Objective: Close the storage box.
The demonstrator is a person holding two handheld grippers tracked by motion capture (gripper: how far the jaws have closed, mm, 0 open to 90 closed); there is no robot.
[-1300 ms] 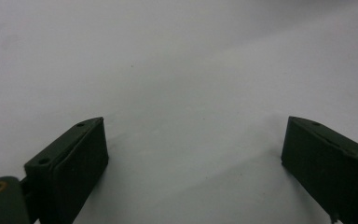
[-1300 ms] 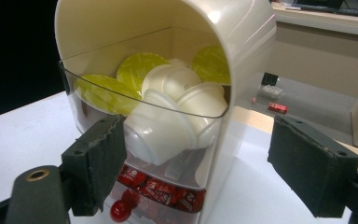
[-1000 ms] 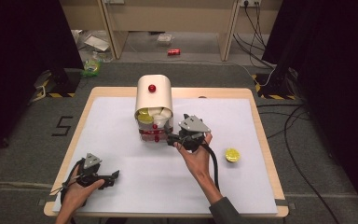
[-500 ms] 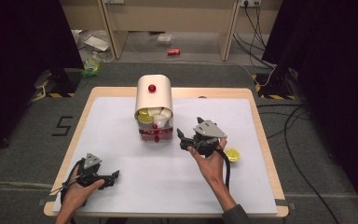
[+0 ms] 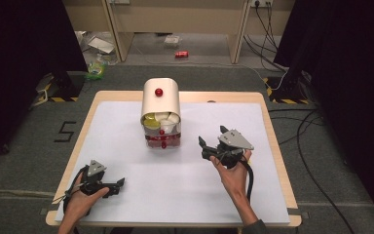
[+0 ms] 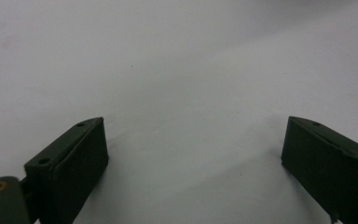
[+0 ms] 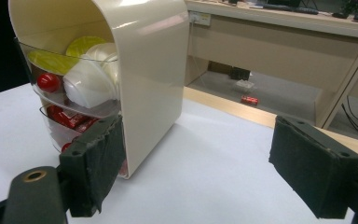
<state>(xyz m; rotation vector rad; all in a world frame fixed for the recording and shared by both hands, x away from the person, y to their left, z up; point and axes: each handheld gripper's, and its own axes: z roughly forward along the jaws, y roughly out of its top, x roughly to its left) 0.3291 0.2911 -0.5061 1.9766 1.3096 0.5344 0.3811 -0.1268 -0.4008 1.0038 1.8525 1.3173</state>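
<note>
1. Two hand-held grippers are over the white-covered table [image 5: 126,141], one in each of the person's hands, both seen in the high view.
2. Left gripper [image 5: 118,184] sits at the lower left of the high view, low over the white sheet near the table's near edge, with the left hand [image 5: 80,202] wrapped around its body.
3. Its own view shows both black jaws standing wide apart, with plain white tabletop between them and nothing gripped.
4. Right gripper [image 5: 212,140] is right of centre in the high view, held by the right hand [image 5: 231,173], its grey three-cornered plate on top and its cable trailing down along the forearm.
5. Its jaws are spread wide and empty; in the right gripper view they frame bare white table.
6. Nearest to that gripper is the cream, arch-topped container [image 5: 160,109], standing upright in the middle of the table, upper centre of the high view, with a red knob [image 5: 158,91] on its top.
7. Seen in the right gripper view, the container [image 7: 135,70] fills the upper left, its clear drawers holding white and yellow-green bowls [image 7: 91,81] above and red items below.
8. Gripper and container are near but apart, the container lying to the gripper's left in the high view.
</note>
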